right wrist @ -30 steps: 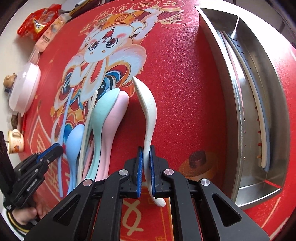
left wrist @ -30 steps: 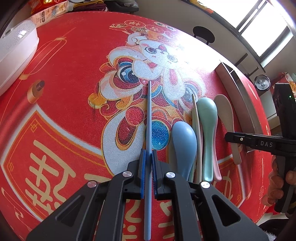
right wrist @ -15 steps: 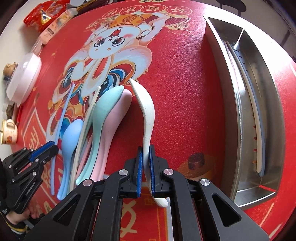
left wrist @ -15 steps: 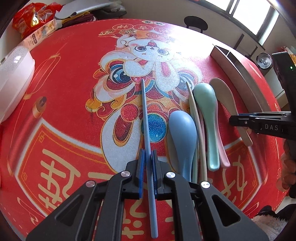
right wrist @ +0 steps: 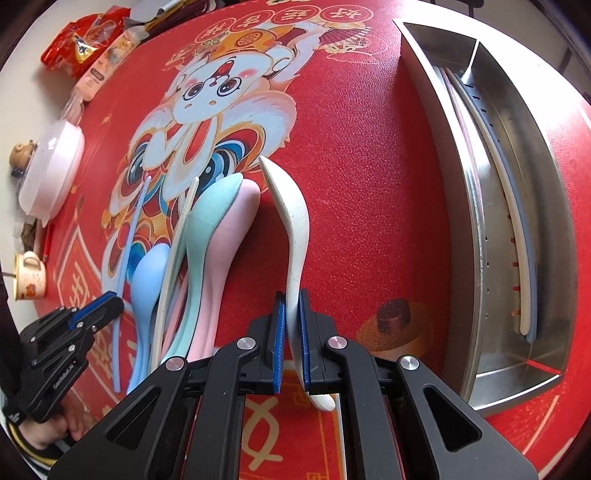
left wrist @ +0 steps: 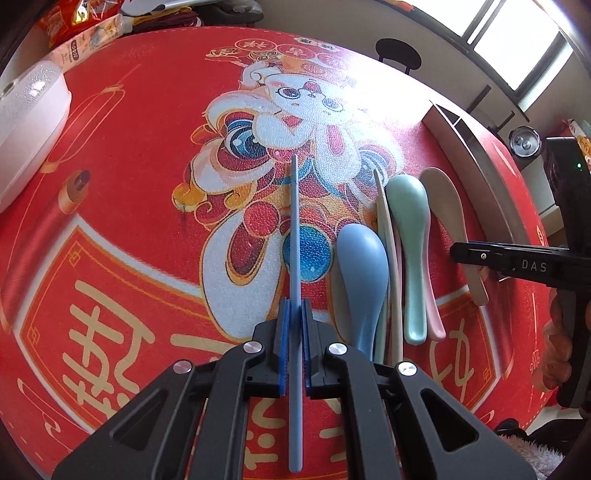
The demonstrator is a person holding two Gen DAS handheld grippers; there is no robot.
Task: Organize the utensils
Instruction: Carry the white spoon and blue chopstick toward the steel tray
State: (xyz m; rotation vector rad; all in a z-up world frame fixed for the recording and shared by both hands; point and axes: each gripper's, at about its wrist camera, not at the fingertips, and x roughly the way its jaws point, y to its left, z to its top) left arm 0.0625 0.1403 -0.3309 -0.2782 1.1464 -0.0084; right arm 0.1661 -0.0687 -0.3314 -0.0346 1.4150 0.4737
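We hold two utensils at once: our left gripper is pinched on a blue chopstick near its rear end, the stick pointing away across the worktop; our right gripper is pinched on the handle of a cream spoon, whose bowl looks tipped on edge and raised off the surface, though we cannot tell for certain. Remaining stock on the worktop, lying side by side between the two held pieces: a blue spoon, a cream chopstick, a green spoon stacked on a pink spoon. Destination: a steel tray at the right, divided into compartments, its long slot already holding several chopsticks against the right wall. We judge the step to be the pickup of one chopstick and one spoon, with delivery to follow; the next move calls for carrying each piece right to the tray and lining it up lengthwise with its slot before release, chopstick with the other chopsticks. Surface: a red textured mat printed with a cartoon rabbit and gold characters. Surroundings: a white lidded pot, a mug and snack packets at the left edge; windows and a dark stool at the far side.
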